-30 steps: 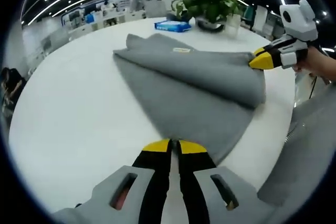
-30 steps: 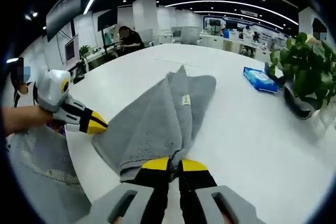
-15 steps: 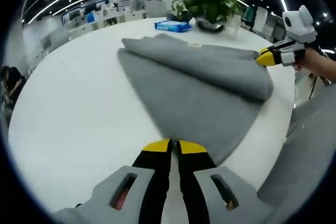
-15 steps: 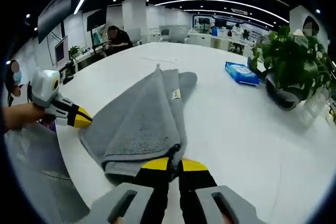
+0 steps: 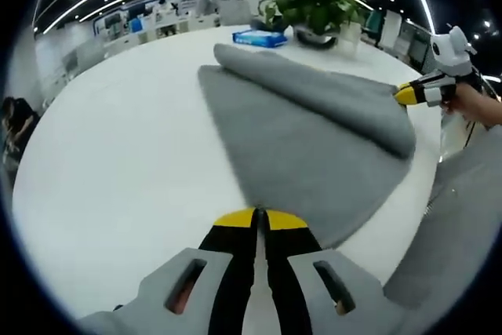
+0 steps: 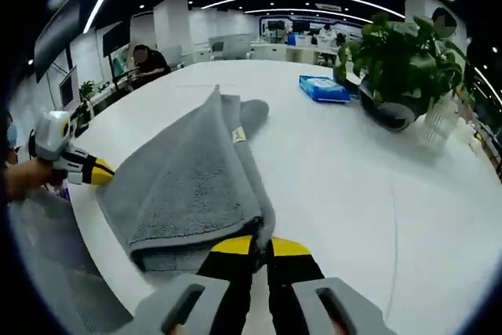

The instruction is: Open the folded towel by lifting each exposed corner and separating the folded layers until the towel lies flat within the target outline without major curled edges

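A grey towel (image 5: 314, 147) lies partly unfolded on a white round table (image 5: 118, 170). Its upper layer is rolled over in a long fold along the far side. My left gripper (image 5: 260, 216) is shut on the towel's near corner. In the right gripper view the same towel (image 6: 188, 178) stretches away from my right gripper (image 6: 260, 242), which is shut on another corner of it. A small label (image 6: 235, 136) shows near the towel's far end. Each gripper also appears in the other's view, the right gripper (image 5: 414, 95) at the far right and the left gripper (image 6: 92, 172) at the left.
A potted plant (image 5: 314, 5) and a blue packet (image 5: 259, 37) stand at the table's far edge; the plant (image 6: 400, 68) and packet (image 6: 323, 88) also show in the right gripper view. A person's grey sleeve (image 5: 455, 217) hangs beside the table's near right rim.
The right gripper has pulled its corner further away from the left one, stretching the towel wider. The top layer has rolled over toward the far side.
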